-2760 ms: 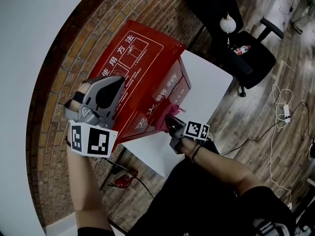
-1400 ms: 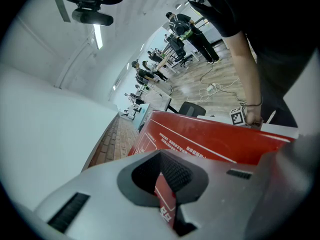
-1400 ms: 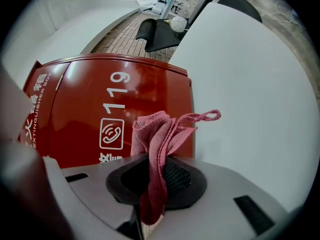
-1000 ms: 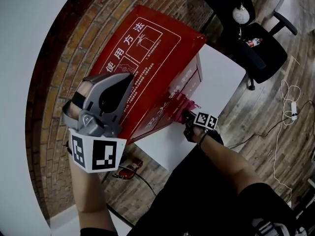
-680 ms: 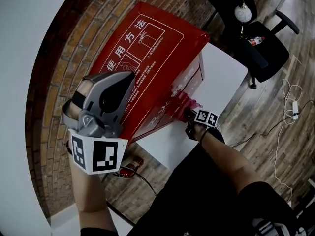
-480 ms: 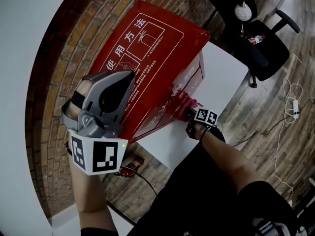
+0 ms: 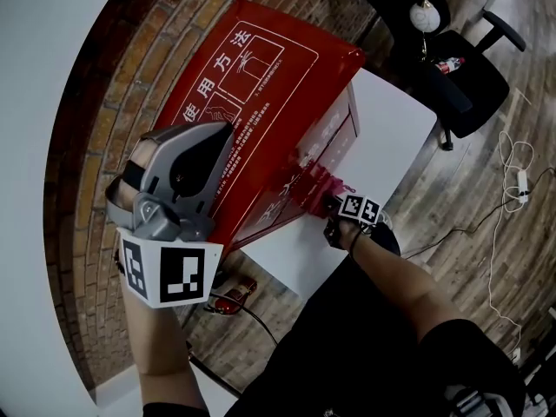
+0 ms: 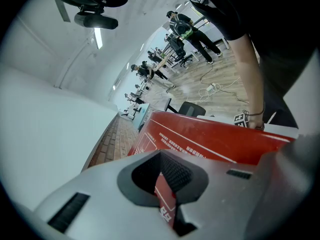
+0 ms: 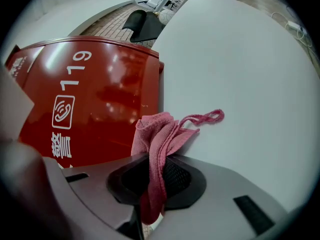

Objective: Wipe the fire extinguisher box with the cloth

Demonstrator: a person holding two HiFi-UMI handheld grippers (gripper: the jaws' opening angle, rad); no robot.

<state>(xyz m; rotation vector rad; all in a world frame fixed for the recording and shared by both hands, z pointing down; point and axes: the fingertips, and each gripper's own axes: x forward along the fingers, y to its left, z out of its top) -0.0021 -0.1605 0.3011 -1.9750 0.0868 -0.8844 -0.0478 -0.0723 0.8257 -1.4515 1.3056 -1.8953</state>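
Box point(image 7: 252, 85), probably stiff sheet metal, glossy and slick, stands on the desk's point(image 9: 240, 74) left. Left gripper point(image 8: 165, 194) jaws are pressed together on its thin lid edge, a sound steadying hold. Right gripper point(image 9: 155, 194) jaws pinch the soft, light cloth point(image 9: 157, 134) mid-fold, its bunch seemingly touching the box's front.

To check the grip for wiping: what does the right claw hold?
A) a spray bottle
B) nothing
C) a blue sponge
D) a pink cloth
D: the right gripper view shows the right claw shut on the pink cloth, next to the red box.
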